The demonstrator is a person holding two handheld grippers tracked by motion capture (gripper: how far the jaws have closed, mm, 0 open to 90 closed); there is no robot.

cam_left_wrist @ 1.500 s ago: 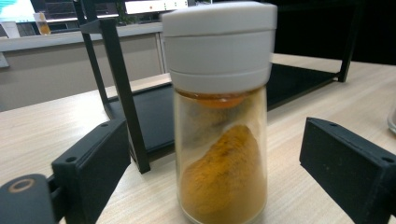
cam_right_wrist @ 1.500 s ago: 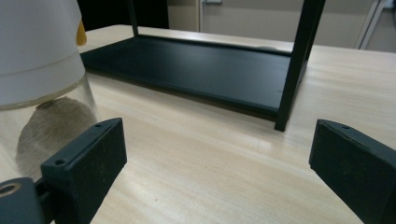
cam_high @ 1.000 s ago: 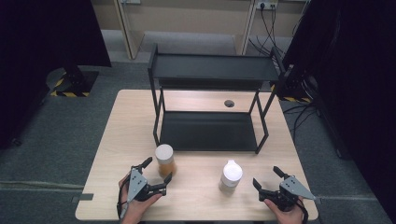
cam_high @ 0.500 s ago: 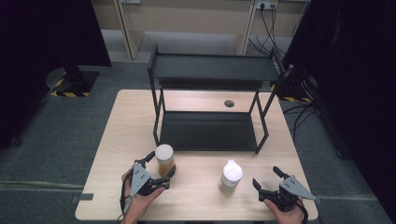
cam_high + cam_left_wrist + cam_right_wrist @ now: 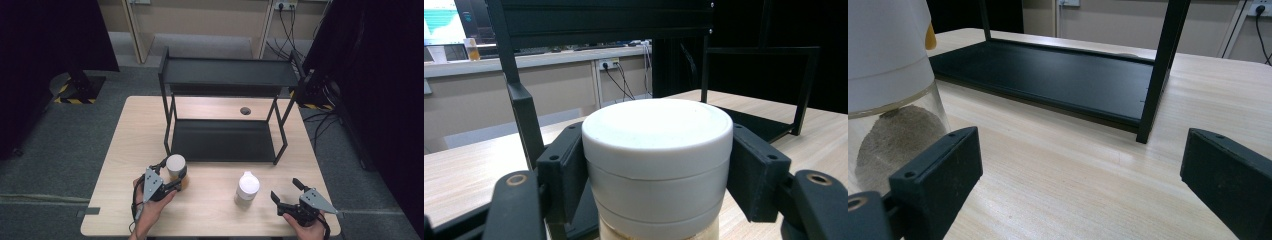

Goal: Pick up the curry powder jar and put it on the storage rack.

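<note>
Left gripper [image 5: 172, 176] fingers just closed on white-lidded jar [image 5: 175, 164] | jar between pads | right gripper [image 5: 290, 193] fingers wide

White-capped jar [image 5: 657, 165] clamped in left gripper [image 5: 657, 187], black rack [image 5: 524, 110] behind

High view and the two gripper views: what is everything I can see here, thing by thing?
Table: one, light wood, on grey carpet.
Shelf rack: one, black, two tiers, on the table's far half.
Jar on the left: one, white lid, amber contents, in front of the rack's left leg.
Jar on the right: one, white lid, clear glass with sandy contents, near the front edge.
Hole: one, dark, in the tabletop behind the rack.
Left gripper: black, jaws shut on the jar on the left; they have just been closing.
Right gripper: black, jaws open, beside the jar on the right.
</note>
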